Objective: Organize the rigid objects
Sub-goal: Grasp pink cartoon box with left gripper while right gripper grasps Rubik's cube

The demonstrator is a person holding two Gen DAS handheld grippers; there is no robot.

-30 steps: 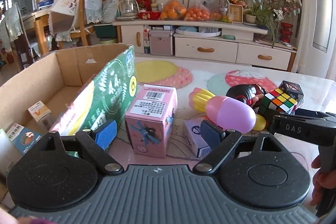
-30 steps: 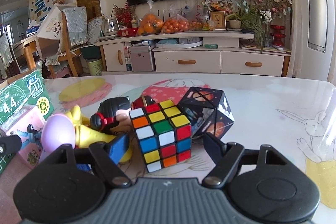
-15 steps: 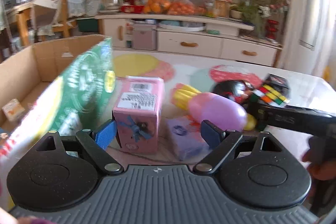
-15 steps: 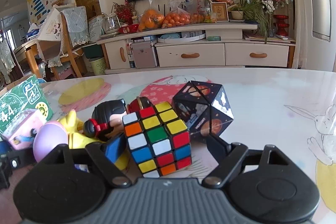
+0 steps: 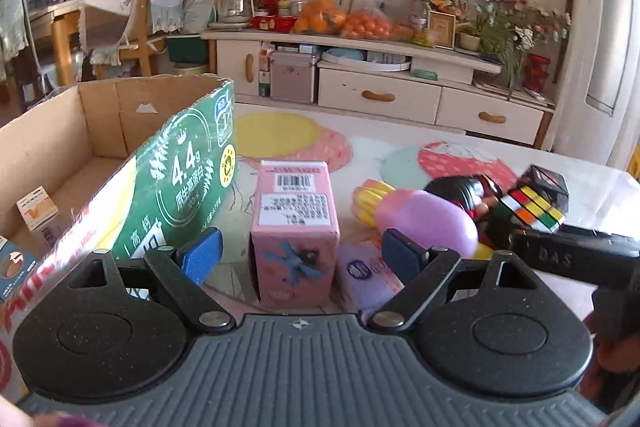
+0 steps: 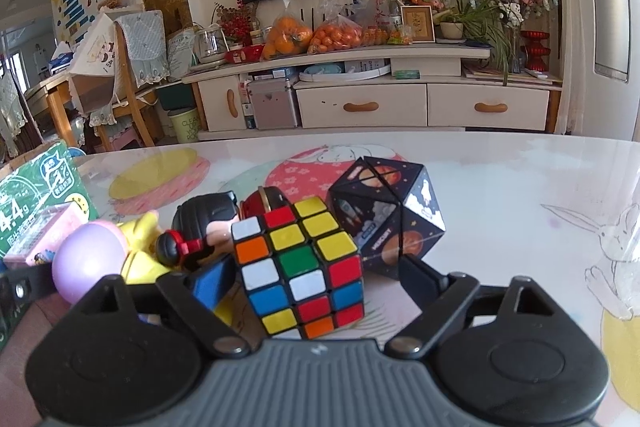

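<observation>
Left wrist view: left gripper (image 5: 298, 251) spread wide, pink carton (image 5: 295, 231) upright between its fingers, untouched, barcode top tilted away; cardboard box (image 5: 52, 147) alongside.

Right wrist view: right gripper (image 6: 316, 277), jaws just opening, straddles the puzzle cube (image 6: 298, 267), corner-on, on the glossy table (image 6: 500, 183).

Pink carton (image 5: 295, 227), multicoloured cube (image 6: 298, 267), green box (image 5: 180, 183), possibly planet-printed polyhedron (image 6: 386, 215)

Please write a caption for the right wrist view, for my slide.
Right gripper, jaws open around a colour cube beside a dark space-print puzzle on the table.
</observation>
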